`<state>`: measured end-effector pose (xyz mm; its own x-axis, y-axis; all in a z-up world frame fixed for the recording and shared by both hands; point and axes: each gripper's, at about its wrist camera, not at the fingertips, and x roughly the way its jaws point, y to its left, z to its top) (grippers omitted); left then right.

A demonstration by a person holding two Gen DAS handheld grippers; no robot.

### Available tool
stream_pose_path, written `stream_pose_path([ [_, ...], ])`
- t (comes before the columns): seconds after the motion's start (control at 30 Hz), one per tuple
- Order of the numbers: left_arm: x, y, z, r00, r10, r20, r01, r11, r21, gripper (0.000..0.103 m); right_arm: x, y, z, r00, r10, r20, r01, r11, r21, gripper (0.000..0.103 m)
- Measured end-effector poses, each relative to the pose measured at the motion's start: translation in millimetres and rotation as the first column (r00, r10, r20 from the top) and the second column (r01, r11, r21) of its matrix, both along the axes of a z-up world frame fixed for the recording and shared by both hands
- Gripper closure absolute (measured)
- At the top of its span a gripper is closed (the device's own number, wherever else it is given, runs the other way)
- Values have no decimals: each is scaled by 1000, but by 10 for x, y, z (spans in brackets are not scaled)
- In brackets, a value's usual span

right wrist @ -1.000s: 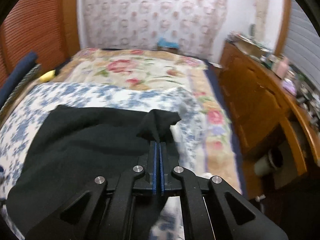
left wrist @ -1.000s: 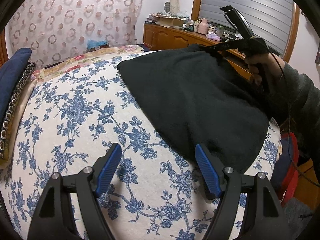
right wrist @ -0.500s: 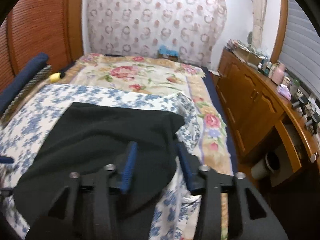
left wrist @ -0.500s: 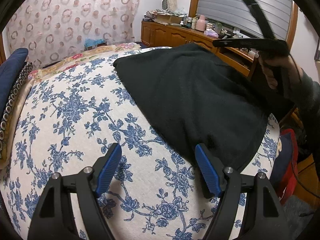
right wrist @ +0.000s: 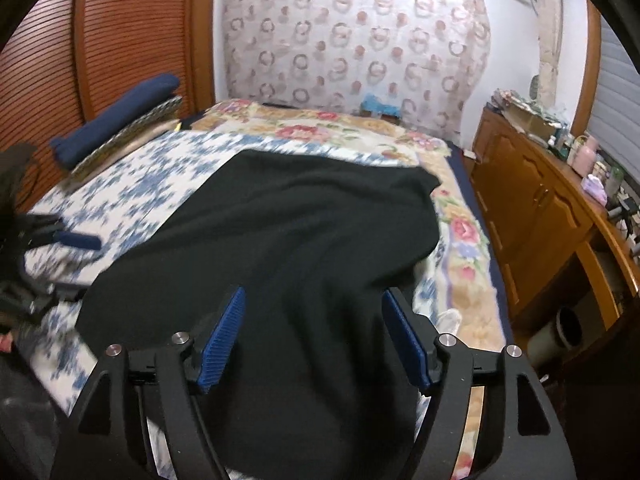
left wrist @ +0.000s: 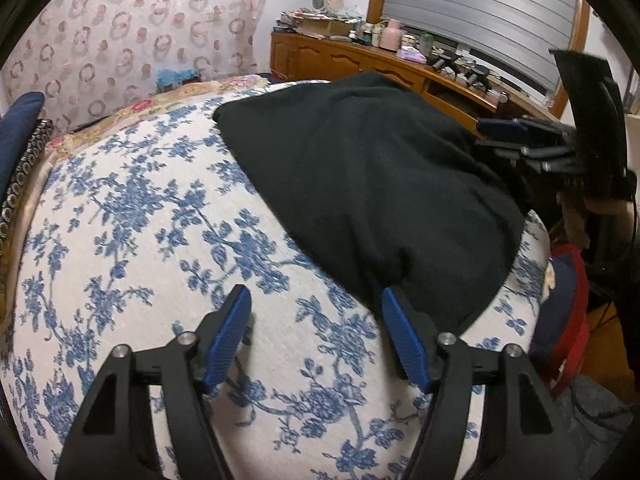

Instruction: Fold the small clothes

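Blue-flowered bedspread [left wrist: 132,216] is seen at left, spread over the bed. Left gripper [left wrist: 316,316] is held low over it, jaws apart and just closing a little, nothing between the pads; its right pad [left wrist: 404,344] is just beside the cloth's near edge. Black garment [left wrist: 372,184] is laid flat on the bedspread, toward the right side. Right gripper [right wrist: 312,320] is seen over the garment's near end, jaws just opened wide, nothing pinched. Wooden cabinet [right wrist: 532,216] is seen at far right.

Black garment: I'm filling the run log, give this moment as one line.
black garment: flat on floral bedspread | right gripper: open, just released, over garment | left gripper: open, at near edge
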<state>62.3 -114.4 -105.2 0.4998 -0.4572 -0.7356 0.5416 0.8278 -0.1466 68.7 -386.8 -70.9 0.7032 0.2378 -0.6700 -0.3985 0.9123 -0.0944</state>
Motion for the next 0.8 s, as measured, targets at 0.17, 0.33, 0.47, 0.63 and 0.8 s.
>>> stream_pose_path([
  [0.17, -82, -67, 7, 997, -60, -38, 59, 998, -33, 52, -190, 72, -88, 999, 28, -17, -28, 1000, 1, 31],
  [0.33, -168, -121, 46, 995, -94, -46, 92, 995, -46, 54, -280, 106, -151, 999, 37, -32, -37, 999, 6, 31],
  [0.47, -226, -107, 133, 995, -94, -19, 93, 994, -57, 54, -330, 120, -232, 998, 40, -45, -40, 999, -6, 31],
  [0.63, -255, -62, 246, 996, -84, 10, 84, 993, -78, 54, -357, 142, -307, 998, 39, -58, -39, 999, -4, 30],
  [0.8, -234, -129, 201, 994, -111, -11, 110, 991, -72, 54, -403, 137, -310, 997, 44, -59, -44, 999, 2, 30],
])
